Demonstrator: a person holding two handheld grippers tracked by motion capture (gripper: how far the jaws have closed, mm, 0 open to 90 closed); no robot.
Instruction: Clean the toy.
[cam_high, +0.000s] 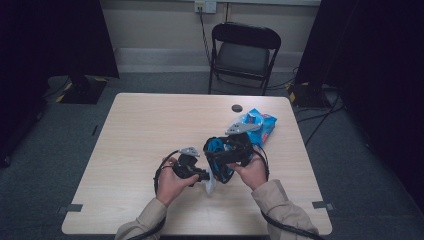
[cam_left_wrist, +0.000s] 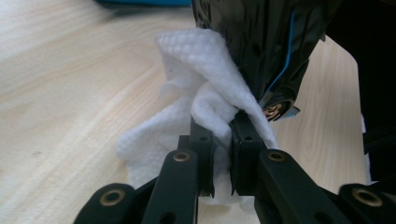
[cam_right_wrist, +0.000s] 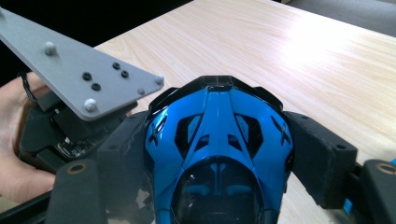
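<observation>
A crumpled white paper towel (cam_left_wrist: 205, 93), soft and dimpled in texture, is pinched between the closed black jaws of the left gripper (cam_left_wrist: 219, 135) and is pressed against the glossy black underside of a toy car (cam_left_wrist: 261, 42). The same car (cam_right_wrist: 217, 149), moulded in shiny blue plastic with black vents and a dark tinted canopy, is clamped by its sides between the foam-like pads of the right gripper (cam_right_wrist: 219, 154) and is held above the pale wood-grain table (cam_high: 150, 130). Farther back, a crinkled blue and white packet (cam_high: 260, 125) and a small dark round disc (cam_high: 236, 108) are seen on the tabletop. Beyond the table, a black folding chair (cam_high: 244, 55) is placed.
</observation>
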